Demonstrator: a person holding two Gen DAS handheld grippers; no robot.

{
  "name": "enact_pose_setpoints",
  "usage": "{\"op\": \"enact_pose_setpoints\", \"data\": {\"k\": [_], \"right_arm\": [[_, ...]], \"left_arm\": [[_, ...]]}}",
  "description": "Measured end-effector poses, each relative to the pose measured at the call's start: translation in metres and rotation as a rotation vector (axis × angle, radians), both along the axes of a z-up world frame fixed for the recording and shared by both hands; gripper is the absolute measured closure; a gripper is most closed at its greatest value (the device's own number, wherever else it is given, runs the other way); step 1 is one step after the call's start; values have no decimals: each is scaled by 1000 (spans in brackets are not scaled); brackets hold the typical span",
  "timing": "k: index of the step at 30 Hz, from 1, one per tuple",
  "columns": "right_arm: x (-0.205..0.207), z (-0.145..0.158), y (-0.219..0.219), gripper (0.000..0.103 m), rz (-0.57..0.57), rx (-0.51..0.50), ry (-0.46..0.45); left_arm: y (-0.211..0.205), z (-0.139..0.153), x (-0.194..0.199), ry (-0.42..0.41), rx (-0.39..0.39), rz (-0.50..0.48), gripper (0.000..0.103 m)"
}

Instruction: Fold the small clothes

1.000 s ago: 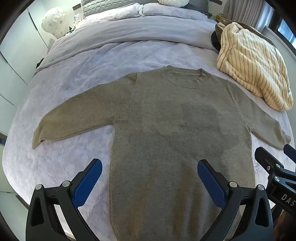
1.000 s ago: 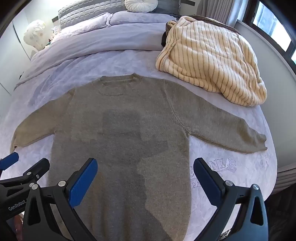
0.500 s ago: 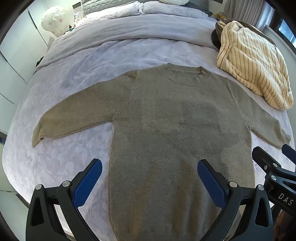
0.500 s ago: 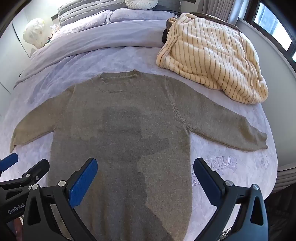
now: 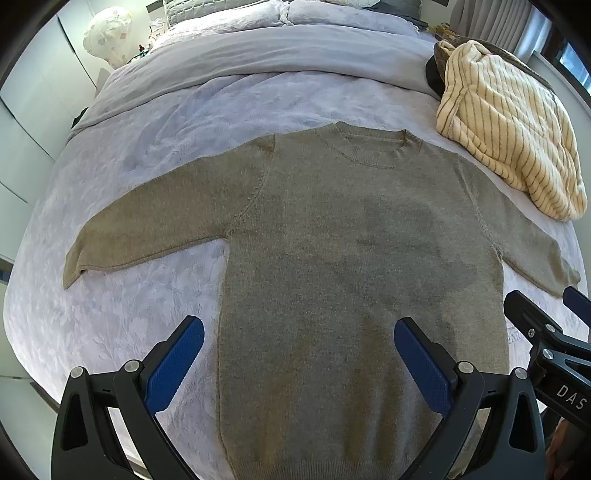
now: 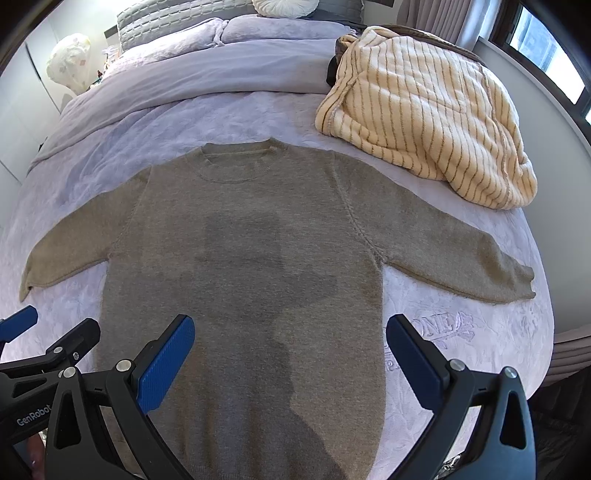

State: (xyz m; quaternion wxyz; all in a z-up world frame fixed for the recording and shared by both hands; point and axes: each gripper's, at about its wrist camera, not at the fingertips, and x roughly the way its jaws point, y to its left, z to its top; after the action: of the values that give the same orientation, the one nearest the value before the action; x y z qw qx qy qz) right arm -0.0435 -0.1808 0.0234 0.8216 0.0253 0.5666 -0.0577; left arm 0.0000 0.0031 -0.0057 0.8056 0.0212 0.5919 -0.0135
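Note:
An olive-brown knit sweater [image 5: 343, 236] [image 6: 243, 251] lies flat and face up on the bed, collar far from me, both sleeves spread out sideways. My left gripper [image 5: 299, 350] hovers open above the sweater's lower body, blue pads wide apart and holding nothing. Over the lower right part of the sweater my right gripper [image 6: 290, 347] is open too, and empty. Each gripper shows at the edge of the other's view. The hem lies near the bottom of both views.
A cream striped fleece garment [image 5: 506, 140] [image 6: 428, 122] is heaped on the bed's far right, close to the right shoulder. Pale lilac bedspread [image 5: 155, 155] surrounds the sweater, pillows [image 6: 258, 26] at the head. The bed's right edge [image 6: 543, 302] drops off beside the right cuff.
Both views have drawn slightly back and up, so the sweater sits a little lower in frame and its hem shows. Both grippers stay open. The sweater has not moved.

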Motion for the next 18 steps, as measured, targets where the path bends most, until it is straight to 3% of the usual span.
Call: {"op": "enact_pose_setpoints", "data": {"k": [18], "right_arm": [[2,-2,0,0,9,0,10]], "left_arm": [[5,-4,1,12,7,6,0]]}}
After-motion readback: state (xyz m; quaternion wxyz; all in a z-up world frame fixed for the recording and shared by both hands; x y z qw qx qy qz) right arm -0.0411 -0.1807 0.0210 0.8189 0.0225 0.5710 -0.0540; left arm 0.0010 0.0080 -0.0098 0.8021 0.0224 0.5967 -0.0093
